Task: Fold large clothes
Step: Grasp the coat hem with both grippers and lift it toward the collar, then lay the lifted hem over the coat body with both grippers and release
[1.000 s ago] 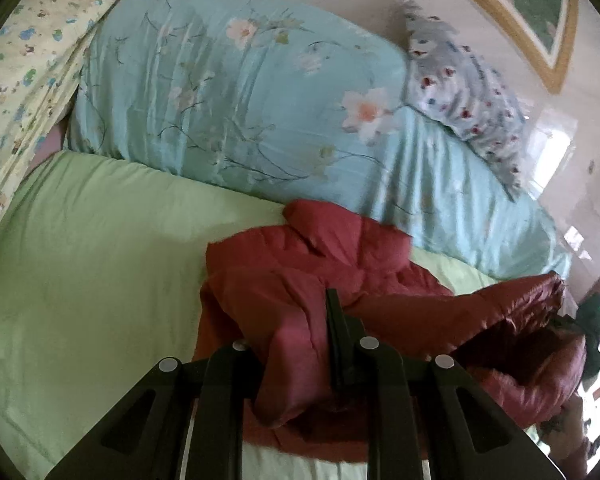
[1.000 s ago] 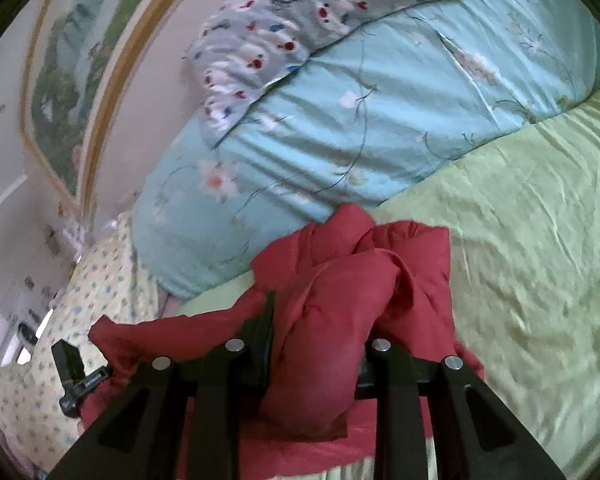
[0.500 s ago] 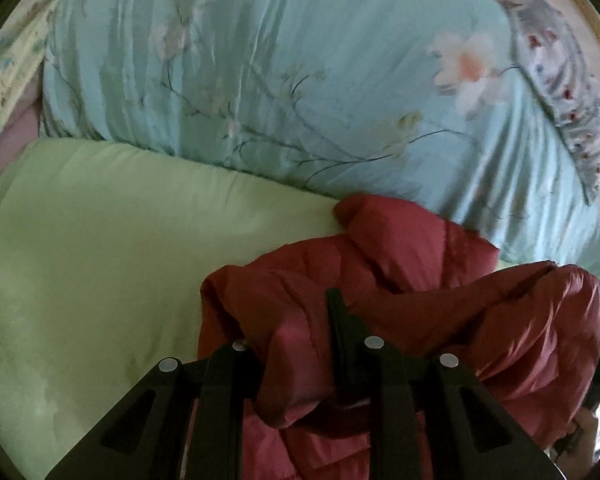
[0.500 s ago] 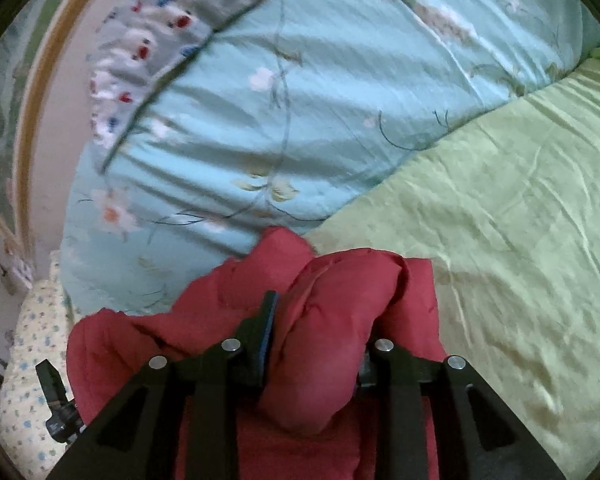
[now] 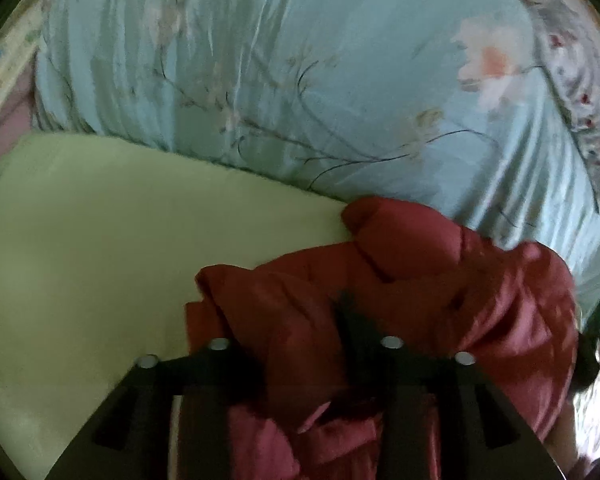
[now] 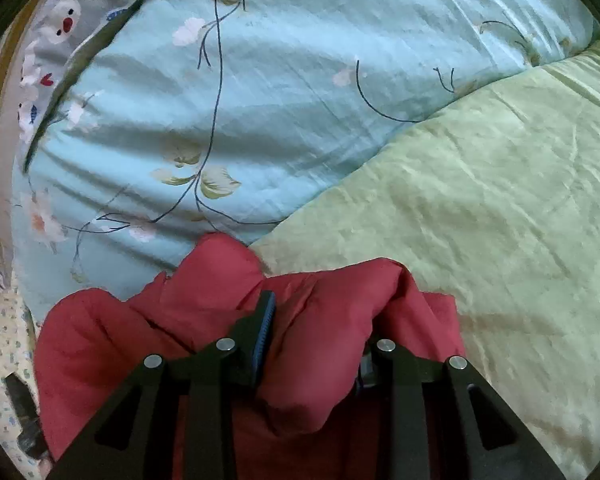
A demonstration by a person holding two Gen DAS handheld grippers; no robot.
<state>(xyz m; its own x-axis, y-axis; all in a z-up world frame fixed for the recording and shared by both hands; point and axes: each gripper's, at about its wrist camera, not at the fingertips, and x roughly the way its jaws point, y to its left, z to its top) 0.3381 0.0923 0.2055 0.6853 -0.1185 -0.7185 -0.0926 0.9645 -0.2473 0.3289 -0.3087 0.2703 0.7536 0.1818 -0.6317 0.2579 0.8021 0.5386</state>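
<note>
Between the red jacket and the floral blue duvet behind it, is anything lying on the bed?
Nothing. In the right wrist view the red jacket butts against the blue floral duvet; beside them only bare green sheet shows. Both grippers are clamped on the jacket.

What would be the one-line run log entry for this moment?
left hand-held gripper: shut on red jacket | right hand-held gripper: shut on red jacket | jacket bunched on green sheet

Both wrist views low and close over the green sheet (image 5: 100, 240), facing the blue quilt (image 6: 280, 80), left view somewhat blurred
</note>
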